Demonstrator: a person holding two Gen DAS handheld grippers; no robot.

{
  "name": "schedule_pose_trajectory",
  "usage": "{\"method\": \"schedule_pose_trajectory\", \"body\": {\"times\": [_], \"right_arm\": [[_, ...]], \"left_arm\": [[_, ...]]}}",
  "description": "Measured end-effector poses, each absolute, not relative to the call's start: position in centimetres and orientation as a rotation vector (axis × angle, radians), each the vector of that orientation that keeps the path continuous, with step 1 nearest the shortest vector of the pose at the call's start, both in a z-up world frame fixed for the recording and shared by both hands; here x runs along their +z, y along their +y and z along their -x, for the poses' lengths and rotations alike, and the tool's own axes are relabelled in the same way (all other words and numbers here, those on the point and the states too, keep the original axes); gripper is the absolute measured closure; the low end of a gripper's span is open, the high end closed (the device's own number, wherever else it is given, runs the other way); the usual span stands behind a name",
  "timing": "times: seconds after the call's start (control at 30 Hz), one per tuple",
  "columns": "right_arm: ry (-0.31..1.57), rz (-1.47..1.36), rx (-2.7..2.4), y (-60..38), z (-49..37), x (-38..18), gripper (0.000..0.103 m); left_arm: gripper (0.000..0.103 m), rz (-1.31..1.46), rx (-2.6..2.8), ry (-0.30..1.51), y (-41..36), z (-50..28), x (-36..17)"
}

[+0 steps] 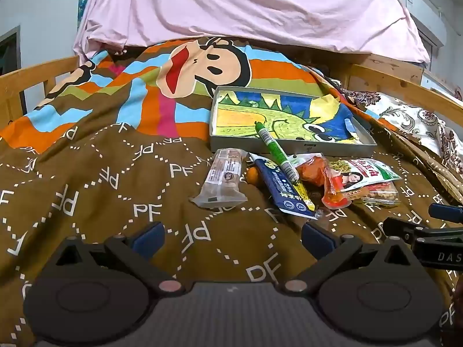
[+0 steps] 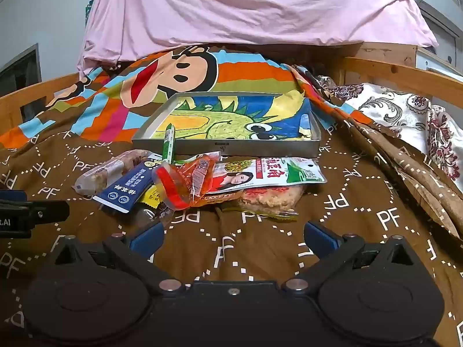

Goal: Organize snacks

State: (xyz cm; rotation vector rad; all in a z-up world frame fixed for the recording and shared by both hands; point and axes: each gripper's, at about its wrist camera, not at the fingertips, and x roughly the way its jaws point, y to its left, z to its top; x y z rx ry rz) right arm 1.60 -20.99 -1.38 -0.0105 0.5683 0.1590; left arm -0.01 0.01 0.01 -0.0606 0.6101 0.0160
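A pile of snack packets lies on the brown quilt in front of a shallow grey tray (image 1: 292,147) (image 2: 231,148) with a dinosaur drawing inside. The pile holds a clear bar packet (image 1: 222,177) (image 2: 107,172), a dark blue packet (image 1: 282,186) (image 2: 127,188), a green stick (image 1: 276,150) (image 2: 168,142) leaning on the tray rim, an orange packet (image 1: 327,179) (image 2: 188,182) and a white-green packet (image 1: 367,173) (image 2: 269,172). My left gripper (image 1: 231,238) is open and empty, short of the pile. My right gripper (image 2: 233,238) is open and empty, just before the pile.
The bed has wooden rails (image 1: 34,78) (image 2: 405,75) on both sides. A pink sheet (image 1: 246,8) hangs behind the tray. A floral cloth (image 2: 405,112) lies at the right. The other gripper shows at the frame edge in each view (image 1: 428,240) (image 2: 26,214).
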Motion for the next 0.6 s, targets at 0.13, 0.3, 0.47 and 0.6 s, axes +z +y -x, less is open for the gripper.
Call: {"method": "schedule_pose_trajectory", "body": {"times": [0.13,0.3,0.47,0.6], "right_arm": [[0.566,0.012,0.157,-20.97,-1.57,-1.37,0.001],[0.569,0.012,0.158,-21.38,-1.65,-1.07,0.001],[0.567,0.019,0.161,-20.88,-1.58,-1.31,0.001],[0.564,0.020,0.169,-21.04,-1.64,-1.07,0.001]], "left_arm": [[0.000,0.058,0.017,0.612,0.02,0.02,0.01],[0.000,0.056,0.017,0.613,0.00,0.01,0.01],[0.000,0.056,0.017,0.611,0.02,-0.02,-0.03],[0.000,0.057,0.018,0.611,0.03,-0.01,-0.01]]}}
